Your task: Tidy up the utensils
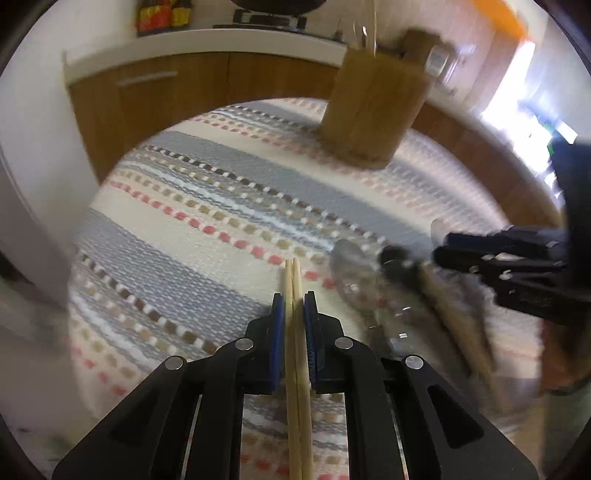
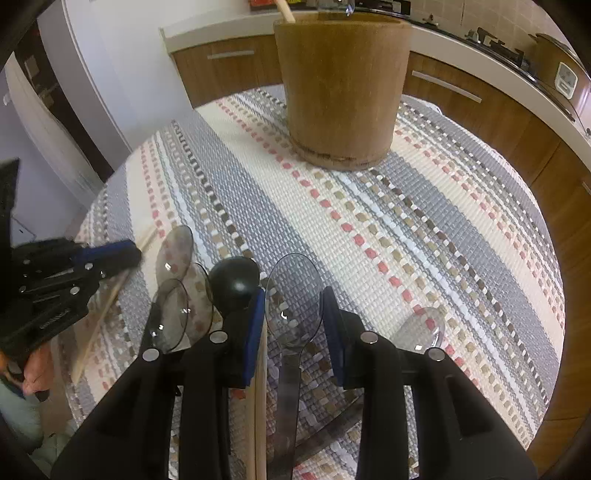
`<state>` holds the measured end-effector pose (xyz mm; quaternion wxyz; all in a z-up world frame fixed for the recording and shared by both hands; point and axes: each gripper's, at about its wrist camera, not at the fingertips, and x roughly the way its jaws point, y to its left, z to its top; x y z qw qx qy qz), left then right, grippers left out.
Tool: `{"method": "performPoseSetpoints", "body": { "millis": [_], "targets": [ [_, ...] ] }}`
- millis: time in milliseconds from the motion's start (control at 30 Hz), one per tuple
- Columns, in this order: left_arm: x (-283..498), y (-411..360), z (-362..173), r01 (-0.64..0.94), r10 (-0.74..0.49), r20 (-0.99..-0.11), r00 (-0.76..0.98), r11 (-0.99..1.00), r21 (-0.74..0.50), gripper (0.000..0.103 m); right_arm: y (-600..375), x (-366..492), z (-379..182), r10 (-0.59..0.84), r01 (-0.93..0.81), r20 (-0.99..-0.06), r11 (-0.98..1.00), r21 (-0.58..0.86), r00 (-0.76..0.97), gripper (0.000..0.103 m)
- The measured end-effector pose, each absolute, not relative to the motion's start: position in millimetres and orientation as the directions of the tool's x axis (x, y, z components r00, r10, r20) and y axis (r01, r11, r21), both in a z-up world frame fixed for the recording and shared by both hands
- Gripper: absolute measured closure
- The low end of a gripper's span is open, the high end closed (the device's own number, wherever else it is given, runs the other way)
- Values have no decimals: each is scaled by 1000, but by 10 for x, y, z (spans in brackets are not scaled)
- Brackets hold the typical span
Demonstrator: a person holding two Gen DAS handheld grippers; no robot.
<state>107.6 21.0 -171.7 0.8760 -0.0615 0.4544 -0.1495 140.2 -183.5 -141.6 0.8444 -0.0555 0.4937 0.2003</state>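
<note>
Now your left gripper (image 1: 294, 295) clamps the chopsticks (image 1: 295, 332); your right gripper (image 2: 293, 299) straddles a clear spoon (image 2: 291, 295) ungripped — carry both to the wooden holder (image 2: 341, 92)

No legible text; bottle labels (image 1: 162, 16) on counter too blurred.

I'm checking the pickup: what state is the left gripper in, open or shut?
Shut on the chopsticks: the left gripper has both blue pads against the pair, which runs straight between its fingers.
</note>
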Motion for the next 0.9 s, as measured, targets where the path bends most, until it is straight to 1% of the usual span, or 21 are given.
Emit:
{"method": "performPoseSetpoints", "body": {
  "millis": [100,200,300,400,600,700,733,767,900],
  "targets": [
    [1026,337,-1611,221,-393,-717,575,919,-326,94,-1855,1357,-1330,286,-394,-840,914,96,461,75],
    [973,402,-1453,247,-447,-644,621,891,-380,94,-1919,1301,-1192,308,-395,-810,913,104,498,75],
    [939,415,-1328,265,-470,-591,656,876,-402,94,-1950,1279,-1067,314,-385,-791,916,108,525,75],
    [901,440,-1131,299,-506,-495,706,847,-440,94,-2017,1235,-895,329,-374,-756,920,120,565,75],
    [913,438,-735,323,-495,-356,793,836,-443,94,-2141,1174,-558,347,-361,-681,924,128,645,75],
    [921,389,-468,323,-460,-280,842,847,-421,94,-2198,1164,-382,347,-350,-634,928,126,691,76],
    [920,384,-407,325,-452,-260,853,851,-413,94,-2211,1166,-332,348,-348,-621,929,127,702,92],
    [922,360,-312,326,-438,-232,868,857,-400,94,-2235,1178,-266,352,-346,-607,929,133,712,98],
    [951,229,19,338,-403,-131,906,873,-351,94,-2301,1276,-58,347,-327,-567,934,141,747,98]
  ]
}}
